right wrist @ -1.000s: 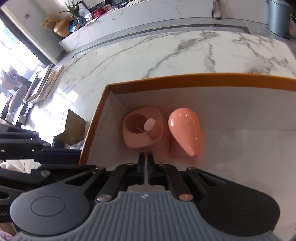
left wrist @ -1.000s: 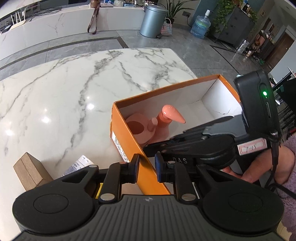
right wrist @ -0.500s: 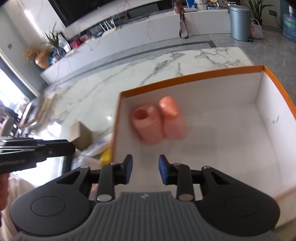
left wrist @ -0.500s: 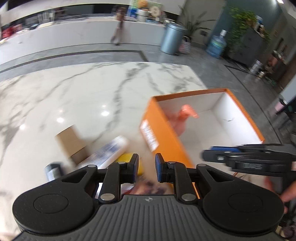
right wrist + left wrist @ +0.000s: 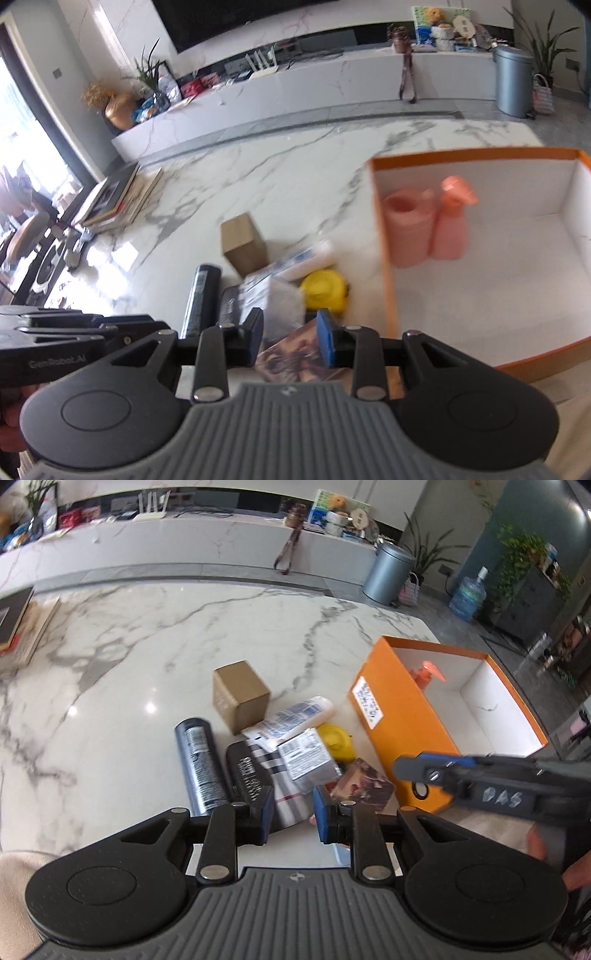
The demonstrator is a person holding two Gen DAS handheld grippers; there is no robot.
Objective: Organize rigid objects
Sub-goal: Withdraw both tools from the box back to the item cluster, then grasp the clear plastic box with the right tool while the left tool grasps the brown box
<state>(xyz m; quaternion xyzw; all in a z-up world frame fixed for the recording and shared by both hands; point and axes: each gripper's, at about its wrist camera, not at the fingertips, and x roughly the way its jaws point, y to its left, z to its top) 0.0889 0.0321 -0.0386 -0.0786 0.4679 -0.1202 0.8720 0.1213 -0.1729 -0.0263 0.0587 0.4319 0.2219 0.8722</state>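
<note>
An open orange box [image 5: 402,716] stands on the marble table [image 5: 147,635]; it holds a pink pump bottle [image 5: 452,221] and a pink cup [image 5: 406,229]. Left of the box lies a pile: a brown cardboard cube [image 5: 240,692], a dark spray can [image 5: 201,764], a white tube [image 5: 295,716], a yellow object [image 5: 334,738], a silver packet [image 5: 306,762], a black striped case [image 5: 255,775] and a patterned block [image 5: 364,786]. My left gripper [image 5: 293,814] is open and empty above the pile's near edge. My right gripper [image 5: 290,338] is open and empty over the patterned block [image 5: 295,358].
Books [image 5: 22,627] lie at the table's far left. A marble counter [image 5: 184,542], a grey bin [image 5: 388,572] and a water jug [image 5: 467,598] stand beyond the table. The right gripper's body [image 5: 498,786] crosses in front of the box.
Both grippers have pulled back from the box and swung left toward the pile. The right gripper, shut a second ago beside the pink items, is now open.
</note>
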